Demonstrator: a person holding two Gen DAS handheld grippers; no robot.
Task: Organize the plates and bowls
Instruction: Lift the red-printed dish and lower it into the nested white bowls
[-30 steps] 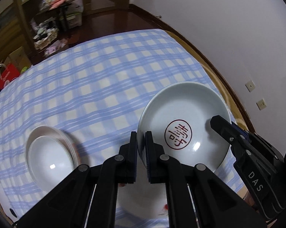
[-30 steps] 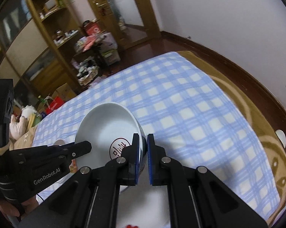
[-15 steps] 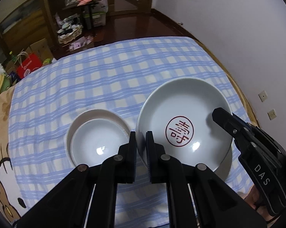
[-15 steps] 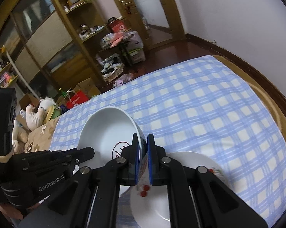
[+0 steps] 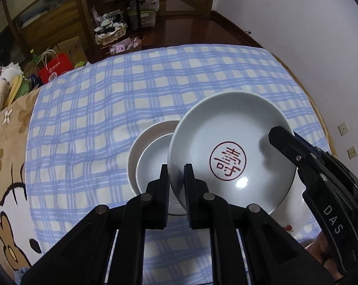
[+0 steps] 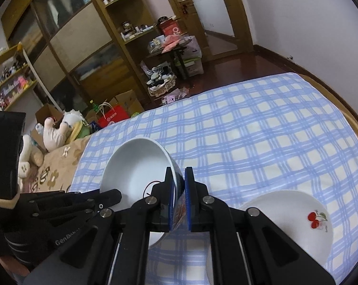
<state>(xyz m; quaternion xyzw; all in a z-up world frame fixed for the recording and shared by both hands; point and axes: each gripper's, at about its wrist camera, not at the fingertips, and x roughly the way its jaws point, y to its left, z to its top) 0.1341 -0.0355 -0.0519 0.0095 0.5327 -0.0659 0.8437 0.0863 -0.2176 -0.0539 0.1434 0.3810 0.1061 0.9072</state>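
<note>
The left gripper (image 5: 176, 185) is clamped on the near rim of a white bowl (image 5: 229, 147) with a red seal mark, held tilted in the air. The right gripper (image 6: 179, 197) pinches the opposite rim of the same bowl. Just beyond, partly under its left edge, sit stacked white dishes (image 5: 150, 152). A cherry plate (image 6: 297, 216) lies to the right. Farther on, the checked cloth (image 5: 155, 87) runs bare to the table's far edge.
</note>
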